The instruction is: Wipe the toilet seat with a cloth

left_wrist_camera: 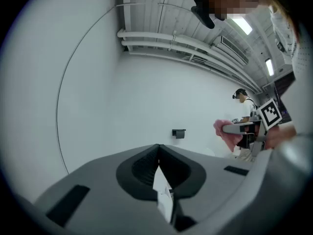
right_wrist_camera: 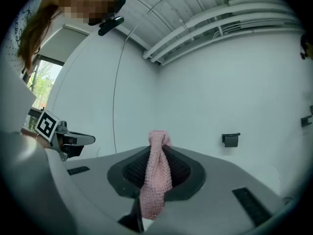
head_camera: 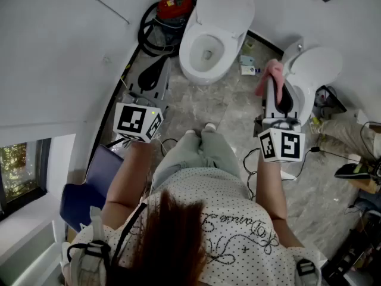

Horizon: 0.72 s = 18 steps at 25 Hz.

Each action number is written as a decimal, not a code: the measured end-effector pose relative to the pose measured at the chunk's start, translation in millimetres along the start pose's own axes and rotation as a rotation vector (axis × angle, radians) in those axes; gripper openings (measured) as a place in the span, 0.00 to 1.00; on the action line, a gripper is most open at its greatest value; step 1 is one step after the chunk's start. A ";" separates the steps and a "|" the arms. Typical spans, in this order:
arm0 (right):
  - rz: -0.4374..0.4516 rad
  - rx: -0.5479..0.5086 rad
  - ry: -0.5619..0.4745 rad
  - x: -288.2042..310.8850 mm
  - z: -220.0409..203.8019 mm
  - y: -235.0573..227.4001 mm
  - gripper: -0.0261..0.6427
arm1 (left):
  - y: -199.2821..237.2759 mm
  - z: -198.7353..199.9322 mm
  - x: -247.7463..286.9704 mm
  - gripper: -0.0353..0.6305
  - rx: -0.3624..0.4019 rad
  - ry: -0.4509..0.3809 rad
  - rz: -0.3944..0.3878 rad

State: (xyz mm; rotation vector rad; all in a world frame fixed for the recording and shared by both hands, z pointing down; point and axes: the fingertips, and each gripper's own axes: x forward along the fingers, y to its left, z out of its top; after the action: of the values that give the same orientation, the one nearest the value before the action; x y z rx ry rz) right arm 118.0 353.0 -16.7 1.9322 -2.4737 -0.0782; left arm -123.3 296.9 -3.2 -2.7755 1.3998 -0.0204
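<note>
Slippage is the main risk: the right gripper (right_wrist_camera: 157, 153) pinches only a bunched strip of the pink knitted cloth (right_wrist_camera: 155, 190), well apart from the toilet seat (head_camera: 188, 49), so rubbing could drag it free. The cloth's long axis runs along the jaws, its free end poking past their tips. The left gripper (left_wrist_camera: 159, 148) is closed on nothing.

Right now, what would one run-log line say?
left gripper: shut, empty | right gripper: shut on pink cloth | toilet: ahead, not touched
</note>
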 end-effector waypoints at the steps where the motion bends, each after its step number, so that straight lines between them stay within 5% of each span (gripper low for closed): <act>1: 0.003 -0.001 0.000 -0.3 0.5 1.3 0.12 | 0.1 0.6 -0.5 0.06 0.000 -0.001 0.000; 18: 0.042 0.030 -0.041 13.8 10.9 15.9 0.14 | 12.0 -2.0 -1.0 0.06 -0.008 0.007 -0.013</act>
State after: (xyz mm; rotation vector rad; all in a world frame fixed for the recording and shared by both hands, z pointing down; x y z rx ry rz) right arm 98.9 343.9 -27.3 1.9078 -2.5541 -0.0819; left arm -133.6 290.5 -1.7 -2.7935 1.3868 -0.0242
